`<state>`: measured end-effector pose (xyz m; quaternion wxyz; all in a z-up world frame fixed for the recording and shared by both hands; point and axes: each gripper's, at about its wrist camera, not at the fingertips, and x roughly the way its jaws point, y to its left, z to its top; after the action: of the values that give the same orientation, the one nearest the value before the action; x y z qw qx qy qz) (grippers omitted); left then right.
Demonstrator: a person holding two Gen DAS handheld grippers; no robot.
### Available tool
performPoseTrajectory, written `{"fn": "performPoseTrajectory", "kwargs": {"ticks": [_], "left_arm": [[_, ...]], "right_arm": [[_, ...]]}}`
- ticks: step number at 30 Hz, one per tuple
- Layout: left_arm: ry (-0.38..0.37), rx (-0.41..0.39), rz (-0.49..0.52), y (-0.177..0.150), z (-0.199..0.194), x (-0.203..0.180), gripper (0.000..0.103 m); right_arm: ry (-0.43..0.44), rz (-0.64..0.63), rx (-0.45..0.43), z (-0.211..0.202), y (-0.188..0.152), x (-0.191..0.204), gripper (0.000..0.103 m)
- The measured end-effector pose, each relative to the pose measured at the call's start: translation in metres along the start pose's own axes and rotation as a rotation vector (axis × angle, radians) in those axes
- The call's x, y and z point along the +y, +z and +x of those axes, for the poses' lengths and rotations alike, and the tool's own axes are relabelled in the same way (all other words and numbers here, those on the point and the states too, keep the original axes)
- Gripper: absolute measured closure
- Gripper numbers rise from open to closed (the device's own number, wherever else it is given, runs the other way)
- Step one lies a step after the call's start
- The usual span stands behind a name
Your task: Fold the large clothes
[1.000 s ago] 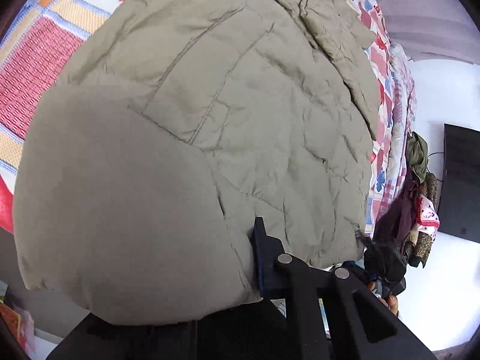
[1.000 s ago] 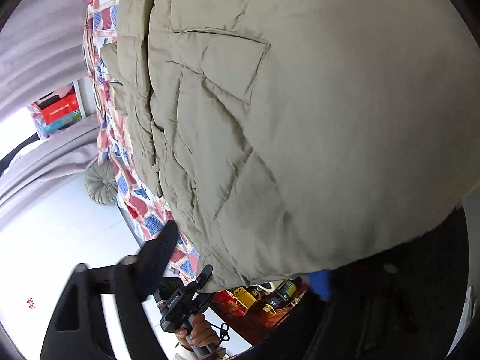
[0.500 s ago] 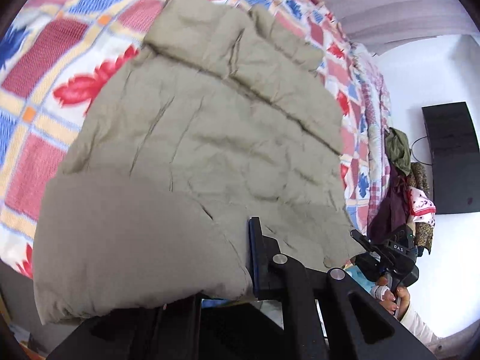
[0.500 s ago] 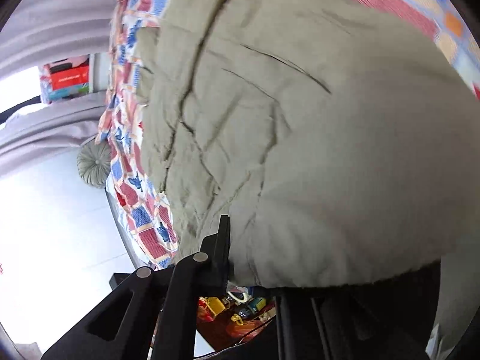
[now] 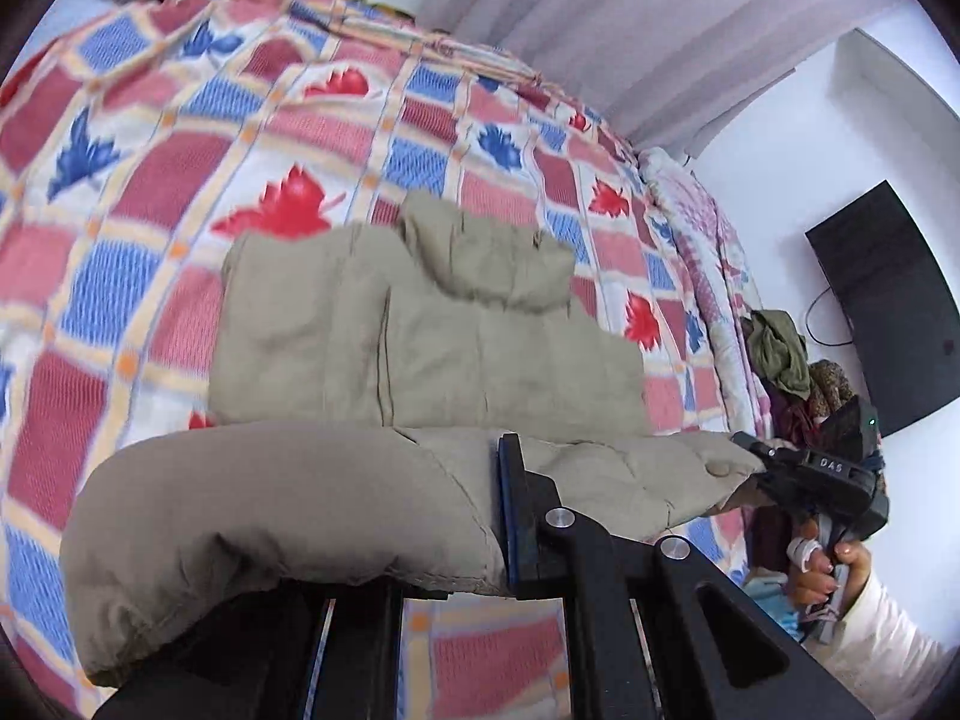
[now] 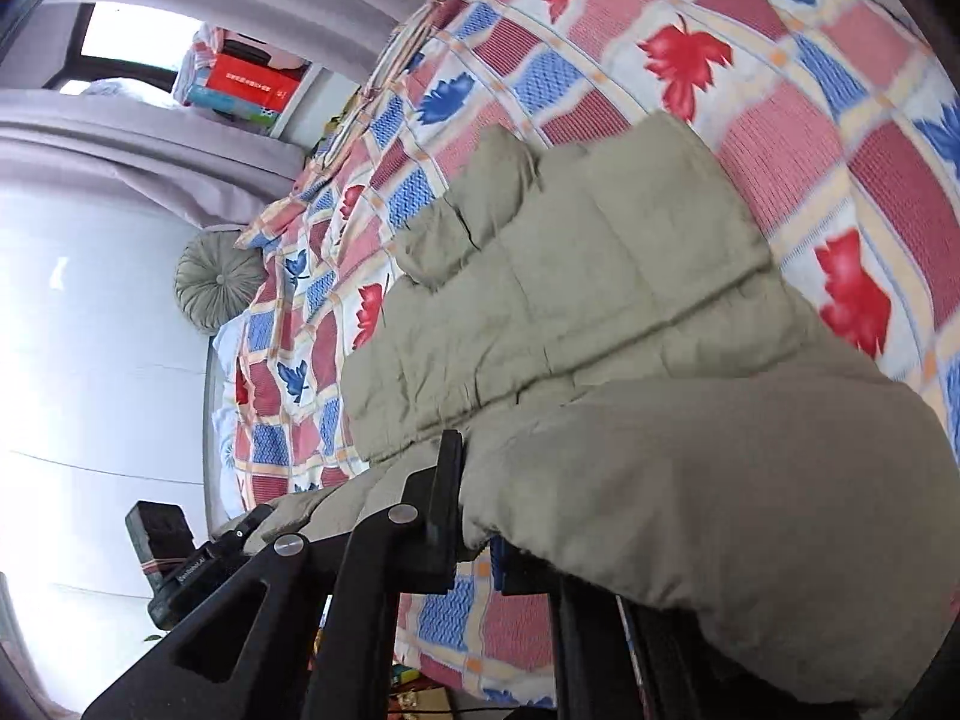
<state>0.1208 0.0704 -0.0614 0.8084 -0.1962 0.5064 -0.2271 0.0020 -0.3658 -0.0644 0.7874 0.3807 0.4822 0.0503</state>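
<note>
A khaki padded jacket [image 5: 420, 330] lies on the checked bed cover [image 5: 300, 120], collar end far from me. Its near hem is lifted off the bed. My left gripper [image 5: 480, 528] is shut on one corner of that hem, and the fabric bulges over its left finger. In the right wrist view the jacket [image 6: 570, 300] hangs from my right gripper [image 6: 477, 516], shut on the other corner. Each gripper shows in the other's view: the right gripper [image 5: 774, 474] held by a hand [image 5: 822, 576], and the left gripper [image 6: 240, 534] at the lower left.
The leaf-patterned bed cover [image 6: 780, 60] spreads all round the jacket. A black screen [image 5: 888, 312] hangs on the white wall, with a heap of clothes [image 5: 780, 354] below it. A round cushion [image 6: 219, 282] and stacked boxes [image 6: 246, 84] sit by the grey curtain [image 5: 600, 18].
Both grippers have risen and pulled back, lifting the jacket's near hem off the bed. The right gripper went from open to shut on the hem. More of the bed now shows.
</note>
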Motion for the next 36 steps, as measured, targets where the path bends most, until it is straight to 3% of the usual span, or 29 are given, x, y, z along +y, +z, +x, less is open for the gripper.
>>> {"fn": "performPoseTrajectory", "kwargs": {"ticks": [7, 14, 21, 27, 28, 30, 32, 34, 36], "left_arm": [[0.105, -0.075, 0.048, 0.068, 0.058, 0.004, 0.091], [0.205, -0.049, 0.037, 0.103, 0.142, 0.034, 0.091], [0.264, -0.029, -0.035, 0.107, 0.203, 0.068, 0.091], [0.298, -0.028, 0.009, 0.108, 0.203, 0.063, 0.09], [0.291, -0.037, 0.018, 0.107, 0.197, 0.061, 0.086], [0.281, -0.058, 0.04, 0.106, 0.185, 0.055, 0.059], [0.312, -0.097, 0.059, 0.105, 0.17, 0.05, 0.003], [0.353, -0.158, 0.08, 0.104, 0.152, 0.044, 0.001], [0.354, -0.15, 0.066, 0.105, 0.143, 0.045, 0.001]], "right_arm": [[-0.076, -0.15, -0.044, 0.042, 0.085, 0.036, 0.095], [-0.145, -0.167, -0.038, 0.119, 0.143, 0.018, 0.095], [-0.192, -0.109, -0.032, 0.182, 0.161, -0.02, 0.095], [-0.167, -0.037, -0.041, 0.197, 0.166, -0.033, 0.094], [-0.164, -0.035, -0.04, 0.196, 0.166, -0.032, 0.094], [-0.163, -0.04, -0.035, 0.191, 0.167, -0.03, 0.093], [-0.159, -0.042, -0.031, 0.185, 0.167, -0.027, 0.086], [-0.148, -0.034, -0.037, 0.178, 0.166, -0.025, 0.074], [-0.142, -0.033, -0.055, 0.169, 0.165, -0.021, 0.061]]}}
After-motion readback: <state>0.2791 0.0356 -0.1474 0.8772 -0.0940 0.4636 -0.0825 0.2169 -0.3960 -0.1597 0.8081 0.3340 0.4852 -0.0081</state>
